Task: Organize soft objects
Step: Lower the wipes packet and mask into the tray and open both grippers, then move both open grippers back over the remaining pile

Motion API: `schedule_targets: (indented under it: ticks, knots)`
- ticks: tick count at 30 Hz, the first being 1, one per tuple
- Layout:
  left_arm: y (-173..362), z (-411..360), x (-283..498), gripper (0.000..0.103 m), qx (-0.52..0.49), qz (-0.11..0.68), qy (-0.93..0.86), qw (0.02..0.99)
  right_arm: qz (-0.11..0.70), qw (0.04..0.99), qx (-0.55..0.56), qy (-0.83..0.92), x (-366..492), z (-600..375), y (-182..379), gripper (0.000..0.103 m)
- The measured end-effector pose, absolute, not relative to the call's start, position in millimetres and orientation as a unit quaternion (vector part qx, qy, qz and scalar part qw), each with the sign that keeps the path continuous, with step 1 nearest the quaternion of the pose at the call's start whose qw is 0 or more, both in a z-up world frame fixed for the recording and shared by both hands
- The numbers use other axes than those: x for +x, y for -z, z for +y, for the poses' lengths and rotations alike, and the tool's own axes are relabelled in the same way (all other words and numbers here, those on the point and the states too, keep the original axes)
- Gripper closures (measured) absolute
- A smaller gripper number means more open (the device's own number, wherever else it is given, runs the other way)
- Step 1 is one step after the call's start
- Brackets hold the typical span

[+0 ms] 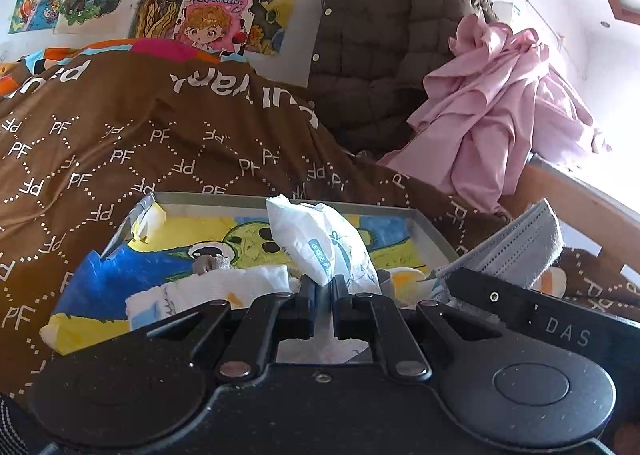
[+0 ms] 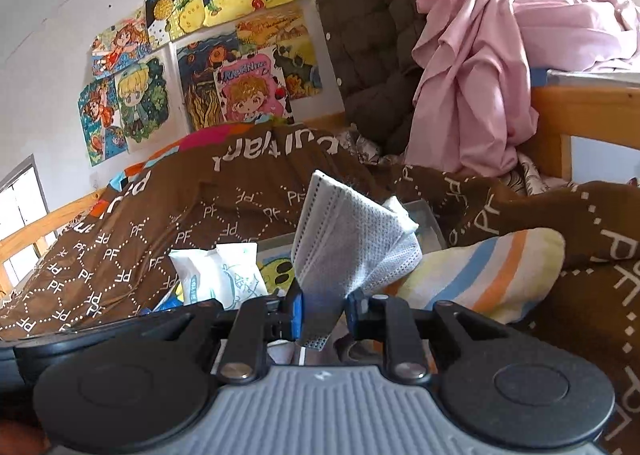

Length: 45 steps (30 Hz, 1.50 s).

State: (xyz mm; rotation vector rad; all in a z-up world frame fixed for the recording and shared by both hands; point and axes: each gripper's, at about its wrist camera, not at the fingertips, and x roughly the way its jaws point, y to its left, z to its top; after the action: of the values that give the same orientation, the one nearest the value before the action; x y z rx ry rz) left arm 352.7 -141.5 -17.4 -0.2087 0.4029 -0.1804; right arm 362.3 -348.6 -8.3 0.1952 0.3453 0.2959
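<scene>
Tissue pack (image 1: 320, 243) at frame centre sits clenched in our left gripper (image 1: 322, 287) above the tray (image 1: 436, 231), while our right gripper (image 2: 324, 307) pinches the mask (image 2: 352, 239); next, we judge, both go into it.

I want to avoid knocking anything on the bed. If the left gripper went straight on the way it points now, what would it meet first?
The left gripper, shut on the white tissue pack, points across the shallow tray with the drawing. It would probably meet the tray's far rim first, then the brown PF blanket; depth is uncertain.
</scene>
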Motion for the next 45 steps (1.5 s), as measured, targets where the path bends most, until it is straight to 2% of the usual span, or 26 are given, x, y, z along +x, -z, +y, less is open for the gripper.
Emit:
schedule_targets:
  ticks: [8, 14, 16, 22, 27, 32, 34, 45]
  knots:
    - [23.6, -139.6, 361.1, 0.09, -0.099, 0.216, 0.085, 0.968, 0.197, 0.967, 0.088, -0.131, 373.1, -345.8, 17.4, 0.073]
    - [21.1, -138.3, 354.8, 0.083, -0.105, 0.215, 0.081, 0.968, 0.194, 0.969, 0.091, -0.124, 369.2, -349.8, 13.8, 0.05]
    - [19.6, -136.2, 351.7, 0.078, -0.107, 0.215, 0.078, 0.968, 0.19, 0.97, 0.09, -0.123, 367.0, -350.9, 9.8, 0.037]
    - [12.3, -126.0, 339.5, 0.065, -0.115, 0.204, 0.069, 0.97, 0.175, 0.973, 0.096, -0.118, 359.3, -357.8, -1.8, 0.019]
    - [6.2, -119.8, 325.5, 0.052, -0.12, 0.196, 0.066, 0.971, 0.164, 0.974, 0.099, -0.119, 350.6, -362.9, -13.6, 0.012]
    - [-4.8, -114.1, 308.1, 0.046, -0.122, 0.183, 0.07, 0.973, 0.154, 0.977, 0.088, -0.117, 335.0, -362.7, -28.8, 0.005]
    - [-12.5, -112.2, 300.0, 0.04, -0.119, 0.175, 0.069, 0.975, 0.15, 0.978, 0.081, -0.116, 326.8, -361.6, -36.0, 0.002]
    - [-58.2, -97.1, 243.9, 0.016, -0.13, 0.133, 0.055, 0.981, 0.138, 0.982, 0.054, -0.113, 260.8, -356.2, -71.7, 0.0]
